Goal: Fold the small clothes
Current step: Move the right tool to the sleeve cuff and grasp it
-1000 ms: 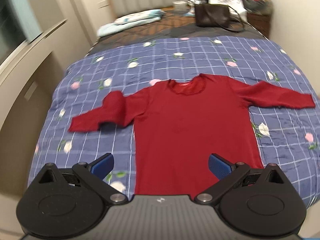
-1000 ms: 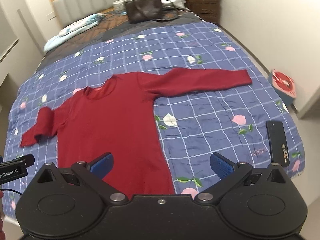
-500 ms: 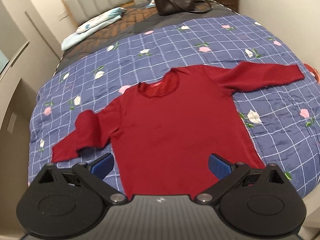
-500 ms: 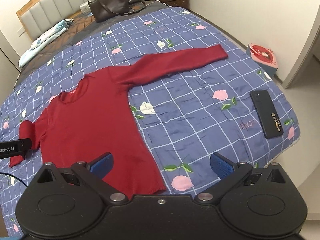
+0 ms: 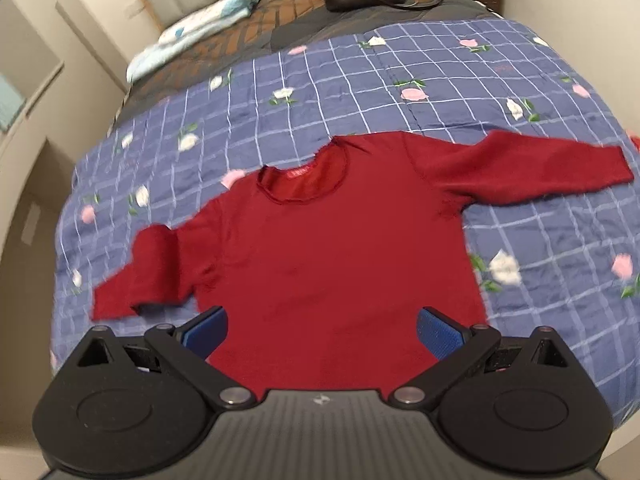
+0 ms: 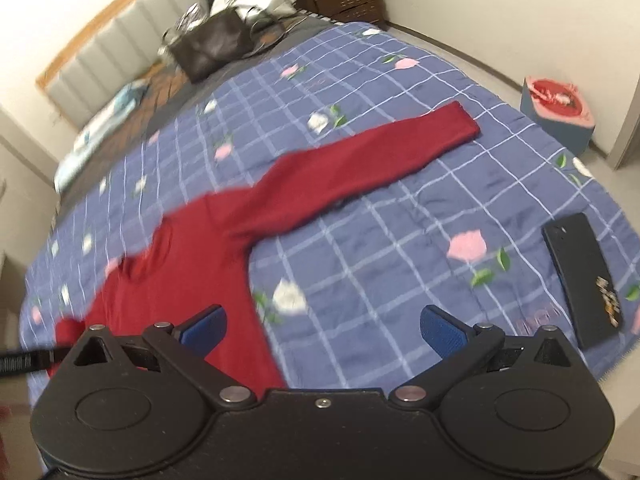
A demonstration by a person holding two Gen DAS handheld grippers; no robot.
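1. Across the bed (image 5: 460,80), the blue checked quilt (image 6: 360,240) gives you a broad, flat place to fold on.
2. Your red top (image 5: 332,264) lies face up mid-quilt, one sleeve (image 6: 380,152) stretched straight, the other sleeve (image 5: 148,272) doubled over itself, so that one likely needs smoothing first.
3. Your left gripper (image 5: 320,326) hovers above the hem, fingers wide, holding nothing.
4. Your right gripper (image 6: 322,326) is equally wide and empty, beside the top.
5. Mind the phone (image 6: 580,280) near the quilt's edge.

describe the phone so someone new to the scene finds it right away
Start at the bed with the blue floral quilt. Go to the quilt's near right corner, well past the red top's outstretched sleeve. The phone is the flat black slab lying there, the only hard dark rectangle on the quilt.
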